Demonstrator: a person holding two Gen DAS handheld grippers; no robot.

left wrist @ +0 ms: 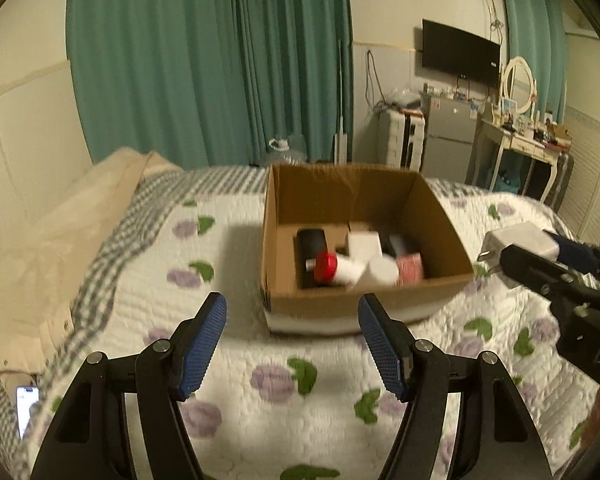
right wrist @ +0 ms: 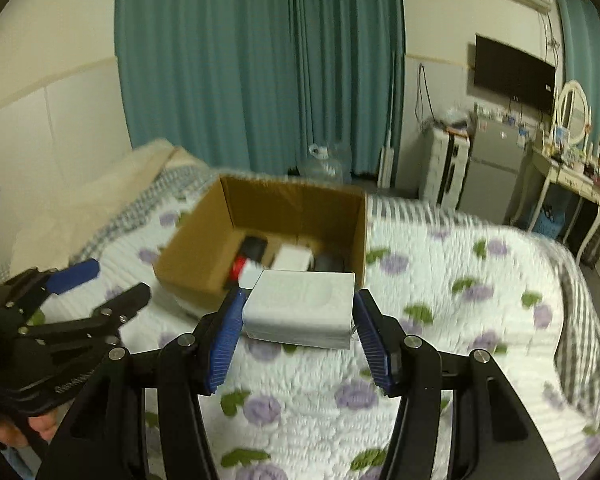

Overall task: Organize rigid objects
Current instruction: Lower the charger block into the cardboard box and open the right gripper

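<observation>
Here the right gripper (right wrist: 296, 312) clamps a white, blocky plastic charger (right wrist: 302, 306) between its blue ribbed pads (right wrist: 224, 334), one pad on each side of the block. In the left wrist view the same charger (left wrist: 520, 244) shows metal prongs pointing toward the open brown cardboard box (left wrist: 380, 304), and it hangs in the air just beside the box's right wall, above the white quilted bedspread with purple flowers and green leaves (left wrist: 272, 376).

The left gripper (left wrist: 292, 344) is spread wide with nothing between its blue pads (left wrist: 200, 348); it hovers above the bedspread, short of the box's near wall. The right wrist view shows it low on the left (right wrist: 100, 284), likewise parted and empty.

The cardboard box sits on the bedspread with its top open. Inside lie a black cylindrical bottle (left wrist: 310, 256), a white bottle with a red round cap (left wrist: 326, 266), a white rectangular block (left wrist: 364, 246), a pink patterned small box (left wrist: 410, 268) and a dark object (left wrist: 398, 244) behind it; motion blur softens these, so the dark one may be another bottle. The red-capped bottle lies on its side, touching the black bottle.

A beige folded cloth (left wrist: 60, 240) lies along the bed's left edge, well apart from the box.
</observation>
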